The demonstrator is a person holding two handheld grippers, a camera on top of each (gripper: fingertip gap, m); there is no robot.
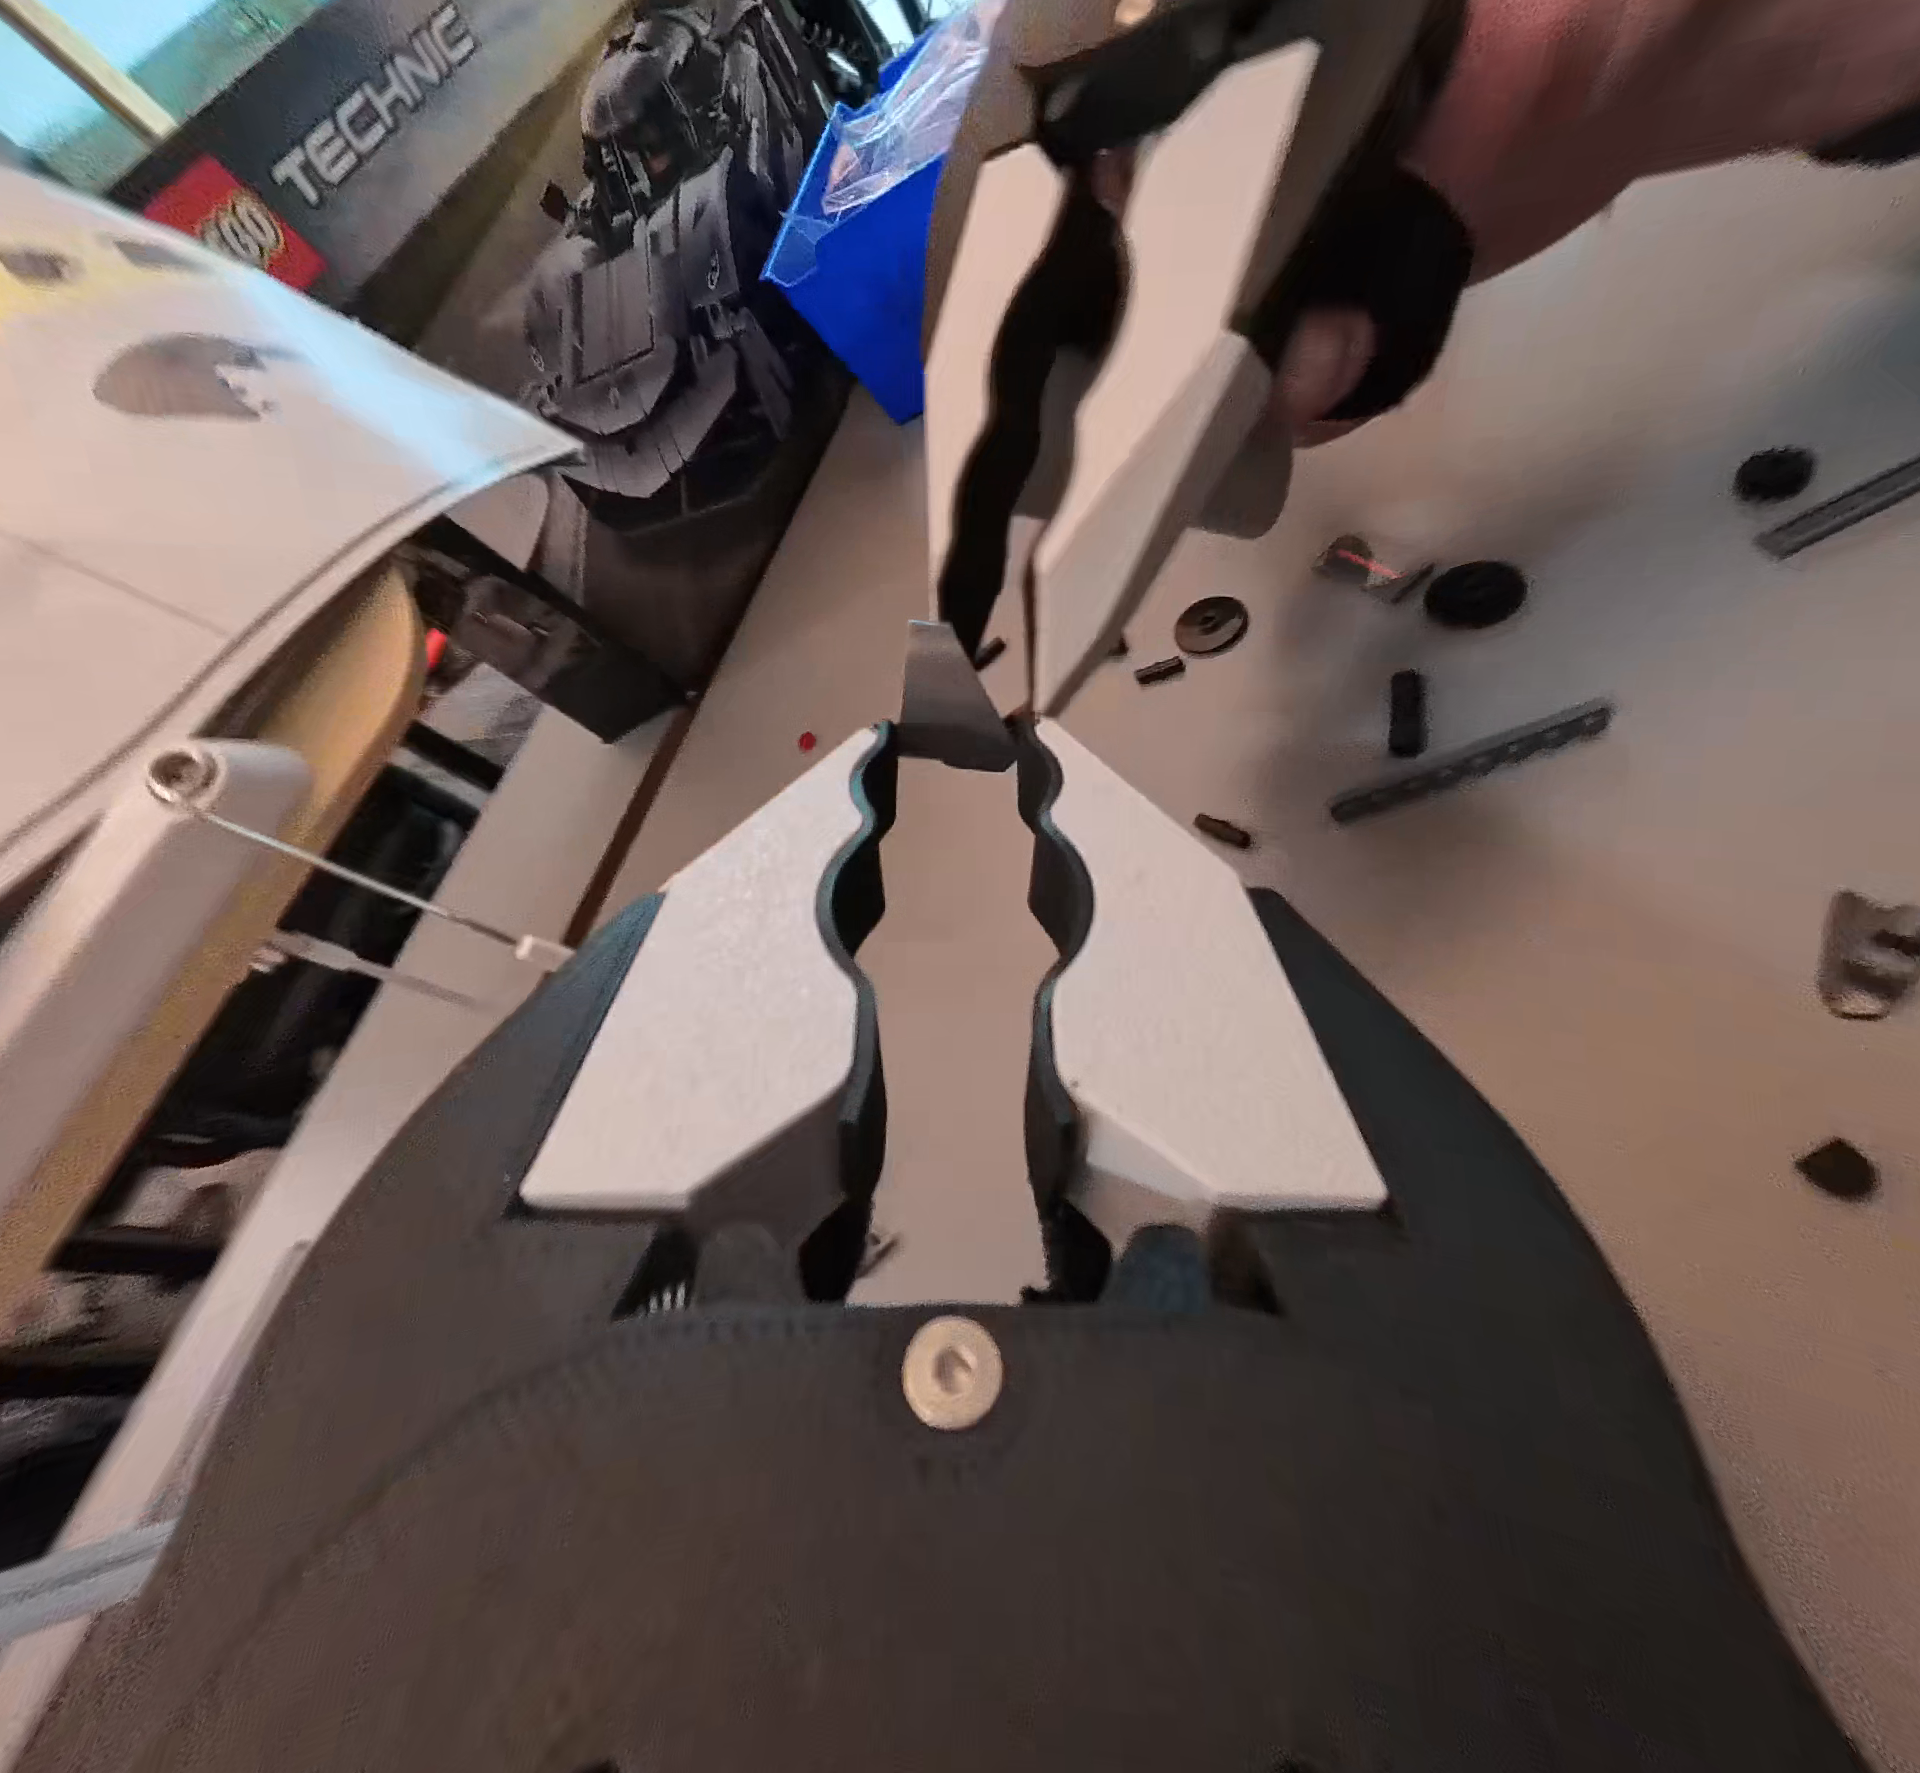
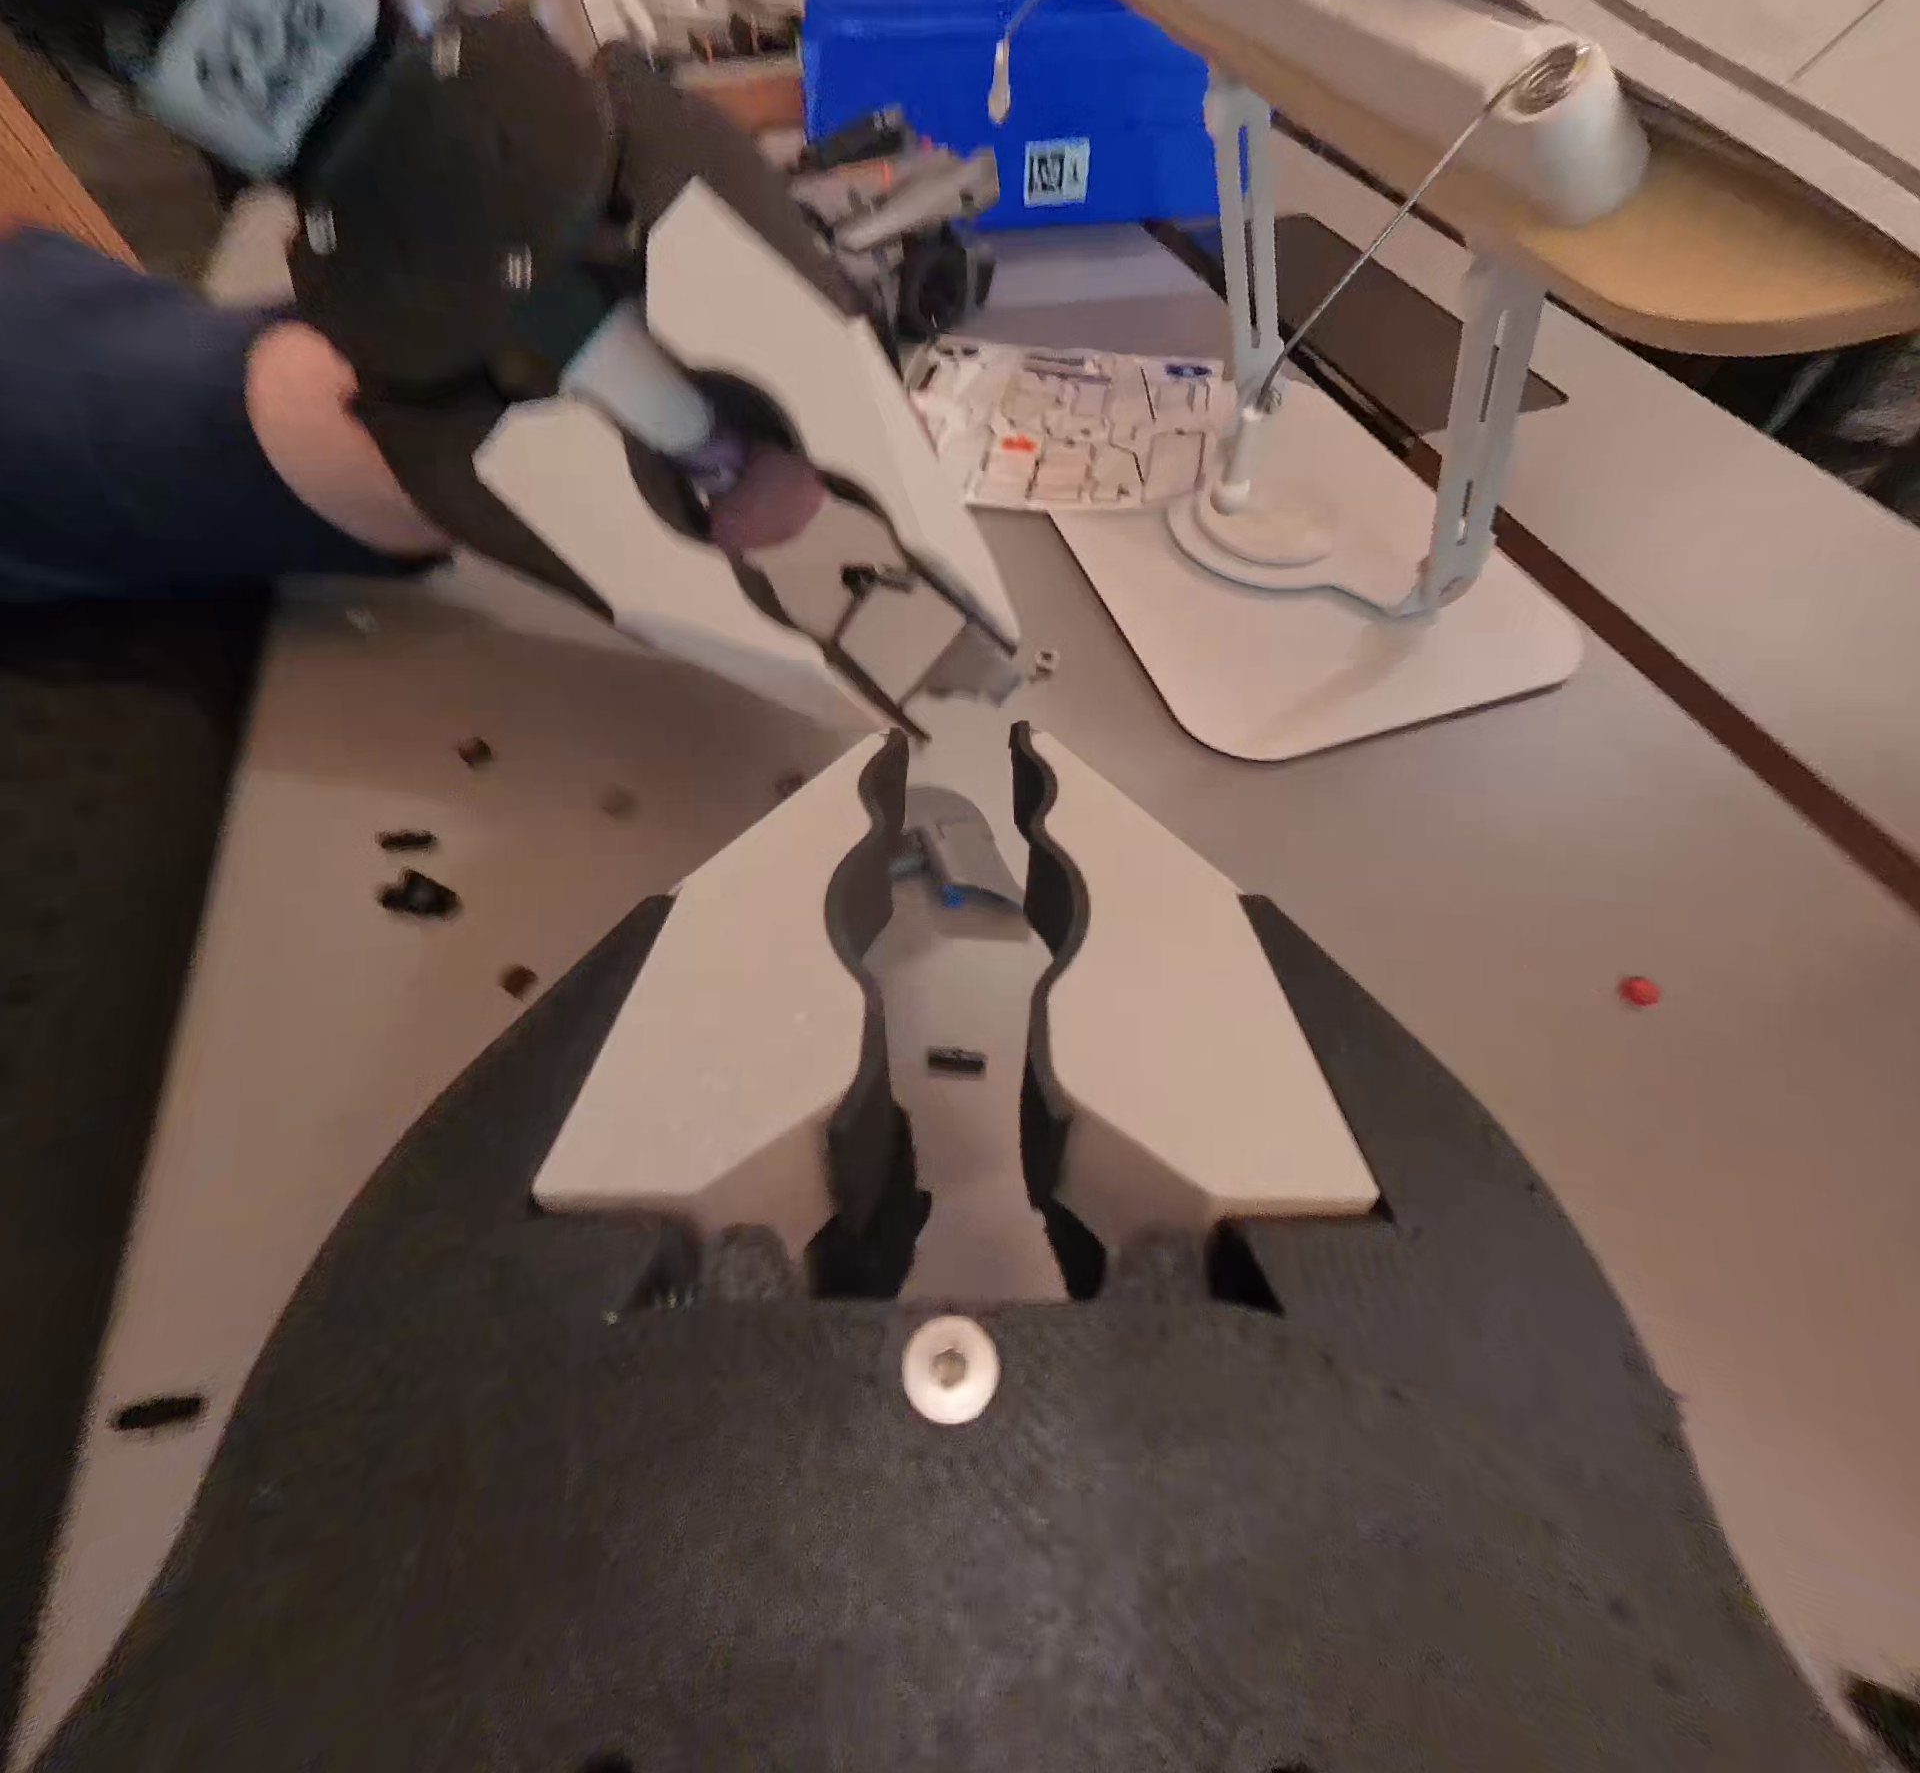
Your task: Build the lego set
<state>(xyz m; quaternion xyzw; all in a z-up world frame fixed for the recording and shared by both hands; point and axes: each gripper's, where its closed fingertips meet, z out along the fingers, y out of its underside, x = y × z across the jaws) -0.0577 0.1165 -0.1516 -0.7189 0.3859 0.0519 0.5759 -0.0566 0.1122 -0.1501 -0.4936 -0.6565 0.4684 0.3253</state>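
My left gripper (image 1: 956,736) is shut on a small grey Lego piece (image 1: 951,715), pinched at its fingertips above the table. My right gripper (image 1: 1013,674) comes down from above, and its tips nearly touch that piece. In the right wrist view my right gripper (image 2: 958,738) is open and empty, and the left gripper (image 2: 966,684) holds the grey piece (image 2: 977,669) just ahead of it. A grey assembly with a blue pin (image 2: 961,856) lies on the table under my right fingers.
Loose parts lie on the table: a long grey beam (image 1: 1470,762), black pins (image 2: 956,1060) and a small red piece (image 2: 1640,991). A blue bin (image 2: 935,30), the Lego box (image 1: 520,217), a sticker sheet (image 2: 1081,424) and a white book stand (image 2: 1351,663) stand behind. My left and right fingertips are right by each other.
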